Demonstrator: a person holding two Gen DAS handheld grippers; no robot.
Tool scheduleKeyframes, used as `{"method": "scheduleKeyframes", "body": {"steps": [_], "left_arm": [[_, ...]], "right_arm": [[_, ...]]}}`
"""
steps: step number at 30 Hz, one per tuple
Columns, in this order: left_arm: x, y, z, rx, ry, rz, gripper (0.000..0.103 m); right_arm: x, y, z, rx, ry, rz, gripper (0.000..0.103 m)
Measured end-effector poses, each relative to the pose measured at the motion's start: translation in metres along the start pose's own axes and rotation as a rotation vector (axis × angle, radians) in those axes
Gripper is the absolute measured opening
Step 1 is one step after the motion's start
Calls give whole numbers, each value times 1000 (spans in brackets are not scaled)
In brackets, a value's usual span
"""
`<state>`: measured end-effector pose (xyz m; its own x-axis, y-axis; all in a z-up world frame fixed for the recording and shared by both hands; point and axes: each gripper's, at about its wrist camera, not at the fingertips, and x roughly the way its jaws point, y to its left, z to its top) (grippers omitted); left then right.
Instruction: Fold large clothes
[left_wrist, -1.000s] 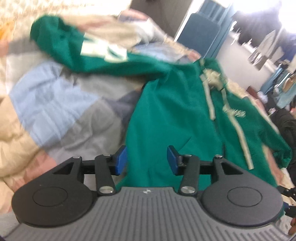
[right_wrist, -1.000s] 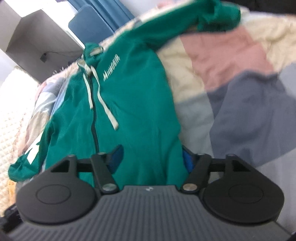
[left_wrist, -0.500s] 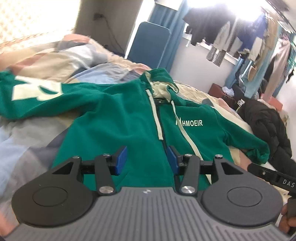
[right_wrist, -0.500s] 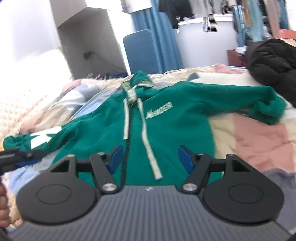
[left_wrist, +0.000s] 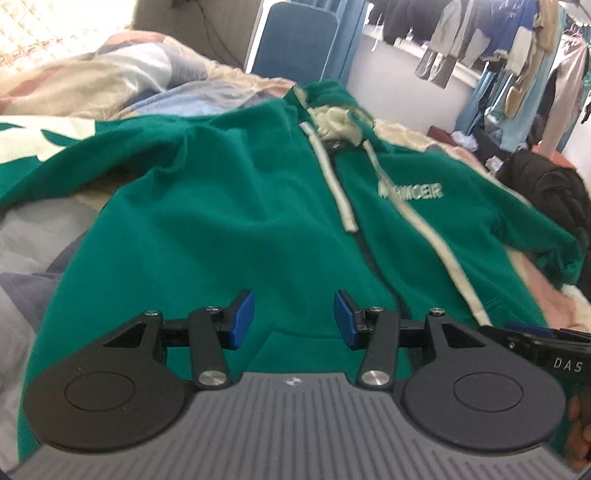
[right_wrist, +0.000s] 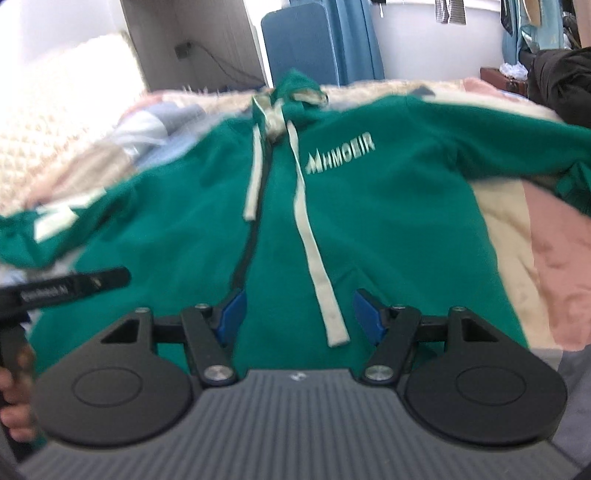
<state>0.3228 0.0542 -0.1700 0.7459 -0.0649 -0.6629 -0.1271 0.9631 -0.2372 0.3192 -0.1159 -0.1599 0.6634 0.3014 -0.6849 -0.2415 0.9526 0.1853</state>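
A green zip hoodie (left_wrist: 236, 221) lies front-up on a bed covered by a patchwork quilt (left_wrist: 55, 229), spread out ahead of both pairs of jaws with its hood at the far end.

In the left wrist view, the left gripper (left_wrist: 293, 319) hovers over the hoodie's lower front, its blue pads standing apart with only green fabric seen beyond the gap and nothing pinched. The zip runs away just to the right of these jaws, and a pocket edge shows directly under them. The near sleeve with its pale patch stretches off to the far left. To the right of the jaws the black body of the right gripper (left_wrist: 535, 347) enters the view, with fingers (left_wrist: 580, 432) of the person's hand wrapped below it. Only this view takes in the rail of hanging clothes (left_wrist: 517, 48) and the dark coat (left_wrist: 546, 192) heaped beyond the far sleeve.

In the right wrist view, the right gripper (right_wrist: 297, 317) hangs over the hem, its jaws closing yet still wide apart; the longer white drawstring (right_wrist: 317, 273) ends between them, seemingly lying on the cloth rather than touched, though blur makes that uncertain. The chest lettering (right_wrist: 340, 153) reads more sharply here, ahead and slightly right of the jaws. The left gripper's black side (right_wrist: 66, 290) shows to the left, and a blue panel (right_wrist: 295, 44) stands past the hood.
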Motion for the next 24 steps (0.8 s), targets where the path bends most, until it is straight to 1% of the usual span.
{"method": "scheduleKeyframes", "body": {"steps": [1,3,5,7,9,10,14,18,21,24], "left_arm": [[4,2,-2,-2,12,11,54],[13,5,-6,3,48,7,54],[26,10,-10,-17,104,22,54],[36,14,-13,-27,135,23,54],[38,15,-12,-25,141,25,54],[38,15,-11,-32,141,25,54],[33,18,-11,-56,125,15,55],[16,19,-11,-82,91,15,55],[6,21,-13,-101,70,8,57],[3,22,-13,-113,62,7,58]], "right_arm": [[6,-1,-2,0,21,-9,66],[17,-3,-6,7,65,-20,66],[26,-5,-10,26,108,-19,65],[29,-3,-14,13,114,-24,66],[28,2,-14,-6,114,-34,66],[27,1,-13,4,110,-32,66],[16,-11,-5,93,79,-9,66],[-5,-29,8,195,0,14,67],[-20,-43,24,216,-72,-8,67],[-31,-63,45,258,-104,-38,67]]}}
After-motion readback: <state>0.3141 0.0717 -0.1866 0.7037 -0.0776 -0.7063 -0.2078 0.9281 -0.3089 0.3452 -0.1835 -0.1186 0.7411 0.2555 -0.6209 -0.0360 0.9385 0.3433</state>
